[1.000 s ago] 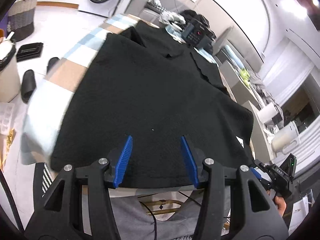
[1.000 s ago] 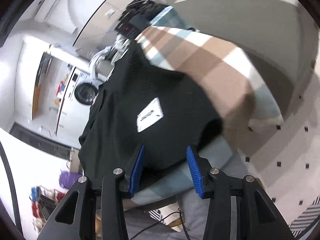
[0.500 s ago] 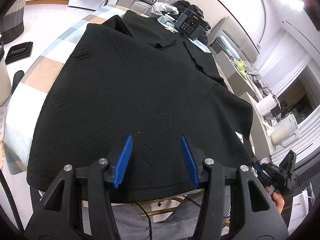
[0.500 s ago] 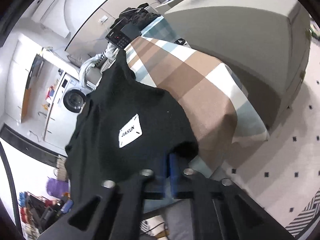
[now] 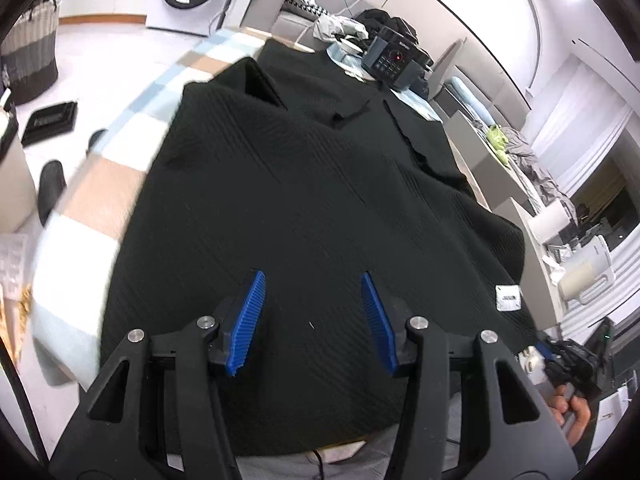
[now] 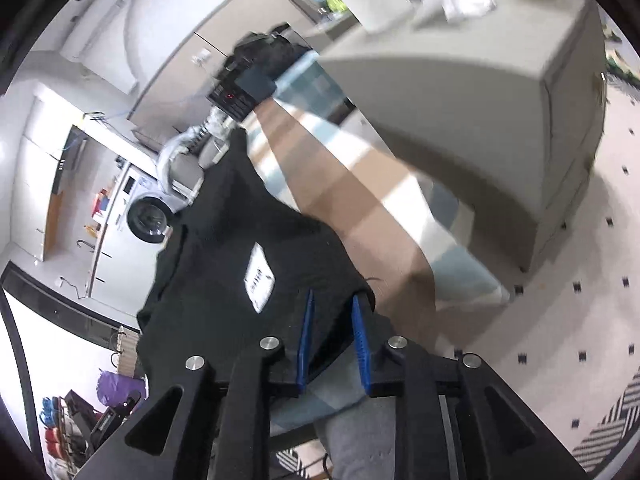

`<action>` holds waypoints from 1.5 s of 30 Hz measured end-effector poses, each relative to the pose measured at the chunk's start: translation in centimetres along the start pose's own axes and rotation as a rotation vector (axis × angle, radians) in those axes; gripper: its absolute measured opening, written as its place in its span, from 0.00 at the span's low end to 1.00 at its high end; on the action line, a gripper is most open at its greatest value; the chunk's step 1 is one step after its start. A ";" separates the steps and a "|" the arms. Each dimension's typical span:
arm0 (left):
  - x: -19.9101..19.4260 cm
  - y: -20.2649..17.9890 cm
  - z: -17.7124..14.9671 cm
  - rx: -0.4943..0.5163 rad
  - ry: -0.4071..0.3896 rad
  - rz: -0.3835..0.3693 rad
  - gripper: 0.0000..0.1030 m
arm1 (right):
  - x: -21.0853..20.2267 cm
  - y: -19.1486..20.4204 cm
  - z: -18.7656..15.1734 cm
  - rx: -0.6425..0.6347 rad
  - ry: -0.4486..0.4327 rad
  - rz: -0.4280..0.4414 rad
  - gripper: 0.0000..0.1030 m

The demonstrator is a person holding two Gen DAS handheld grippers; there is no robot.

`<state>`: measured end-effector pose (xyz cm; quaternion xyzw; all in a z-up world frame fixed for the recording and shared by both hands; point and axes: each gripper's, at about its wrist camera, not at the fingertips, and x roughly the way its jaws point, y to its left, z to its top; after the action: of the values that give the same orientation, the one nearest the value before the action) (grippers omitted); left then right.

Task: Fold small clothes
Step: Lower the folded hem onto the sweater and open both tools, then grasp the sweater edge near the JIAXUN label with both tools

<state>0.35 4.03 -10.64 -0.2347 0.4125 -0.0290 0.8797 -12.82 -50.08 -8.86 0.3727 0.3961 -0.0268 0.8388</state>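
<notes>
Two grippers work over one black garment (image 5: 304, 184) spread on a table with a checked cloth (image 5: 120, 152).

From the left: the left gripper (image 5: 311, 320) hovers over the garment's near edge, its blue fingers (image 5: 248, 320) set moderately apart with only flat, ribbed black fabric showing between them, nothing pinched. The garment covers most of the tabletop, with a white label (image 5: 508, 298) near its right hem. At that right corner the right gripper (image 6: 332, 340) has its fingers (image 6: 306, 340) narrow, having just been opening slightly, with the garment's corner (image 6: 340, 308) bunched between them; whether they press it, I cannot tell.
</notes>
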 end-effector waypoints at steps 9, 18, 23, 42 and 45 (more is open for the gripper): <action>0.1 3.1 4.1 -0.038 -0.054 0.109 0.50 | 0.1 4.5 3.2 -0.162 0.032 0.090 0.41; 1.3 4.7 5.8 -0.039 -0.061 0.122 0.53 | -1.7 -0.5 2.3 -0.012 -0.026 -0.070 0.42; 3.0 4.8 6.5 -0.030 -0.036 0.136 0.53 | 0.9 2.0 3.5 -0.127 -0.018 -0.074 0.44; 5.8 6.1 8.2 -0.042 -0.026 0.191 0.54 | 9.7 8.9 7.3 -0.338 0.048 -0.029 0.42; 6.5 6.7 8.9 -0.062 -0.015 0.202 0.54 | 12.2 10.5 8.0 -0.395 0.107 -0.031 0.42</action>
<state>10.31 11.84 -13.27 -0.2191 0.4281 0.0746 0.8736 4.26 -44.61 -7.54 0.1958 0.4432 0.0585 0.8728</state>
